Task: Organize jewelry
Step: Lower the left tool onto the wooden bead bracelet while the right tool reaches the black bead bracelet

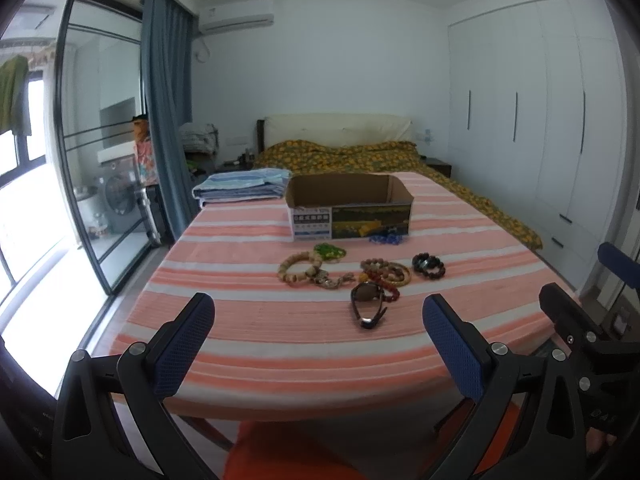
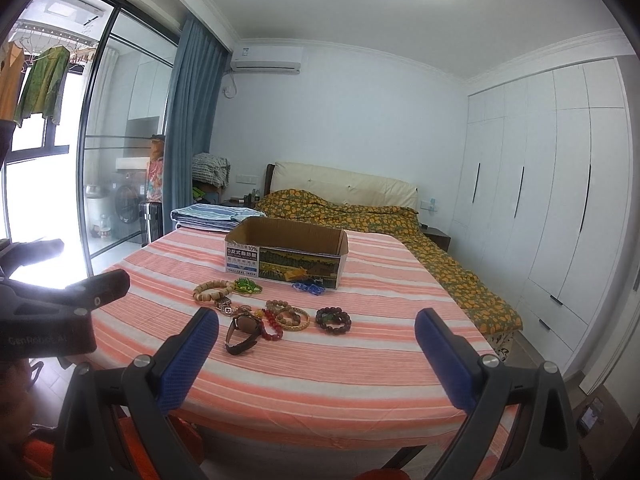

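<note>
Probably light, limp and slippery, lying mid-frame on the striped bed before the open box: bead bracelets, best pinched across one strand, both grippers' jaws wide apart, empty.

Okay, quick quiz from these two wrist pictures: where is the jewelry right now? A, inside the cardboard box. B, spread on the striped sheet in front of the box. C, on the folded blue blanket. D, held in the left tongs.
B: the bracelets, such as the dark bead bracelet, and the wristwatch lie on the striped sheet in front of the cardboard box, and both tongs are open and empty.
</note>
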A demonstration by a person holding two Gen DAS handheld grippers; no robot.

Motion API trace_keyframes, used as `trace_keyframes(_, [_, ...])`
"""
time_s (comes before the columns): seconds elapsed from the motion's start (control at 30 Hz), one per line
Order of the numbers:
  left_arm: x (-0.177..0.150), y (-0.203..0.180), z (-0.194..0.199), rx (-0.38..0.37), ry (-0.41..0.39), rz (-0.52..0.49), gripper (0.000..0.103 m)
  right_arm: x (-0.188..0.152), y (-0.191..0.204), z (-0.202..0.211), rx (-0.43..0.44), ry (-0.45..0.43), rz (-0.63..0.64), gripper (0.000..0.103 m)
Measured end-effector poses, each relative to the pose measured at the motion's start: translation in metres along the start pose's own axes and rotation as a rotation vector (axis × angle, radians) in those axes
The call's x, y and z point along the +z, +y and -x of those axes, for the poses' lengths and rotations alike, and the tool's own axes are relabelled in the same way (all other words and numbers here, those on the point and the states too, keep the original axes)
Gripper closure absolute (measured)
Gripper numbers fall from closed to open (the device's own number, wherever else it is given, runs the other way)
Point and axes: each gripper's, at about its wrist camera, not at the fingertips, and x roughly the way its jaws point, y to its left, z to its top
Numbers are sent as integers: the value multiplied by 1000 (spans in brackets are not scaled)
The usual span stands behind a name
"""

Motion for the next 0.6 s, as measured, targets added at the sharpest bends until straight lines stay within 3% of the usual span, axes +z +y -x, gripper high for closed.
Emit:
trace_keyframes(0.4, [5, 31, -36, 18, 86, 93, 0, -2, -5, -21, 6, 45, -21, 3])
trace_keyframes(0.6, [12, 49, -65, 58, 116, 118, 0, -4, -20, -43, -35, 96, -49, 3])
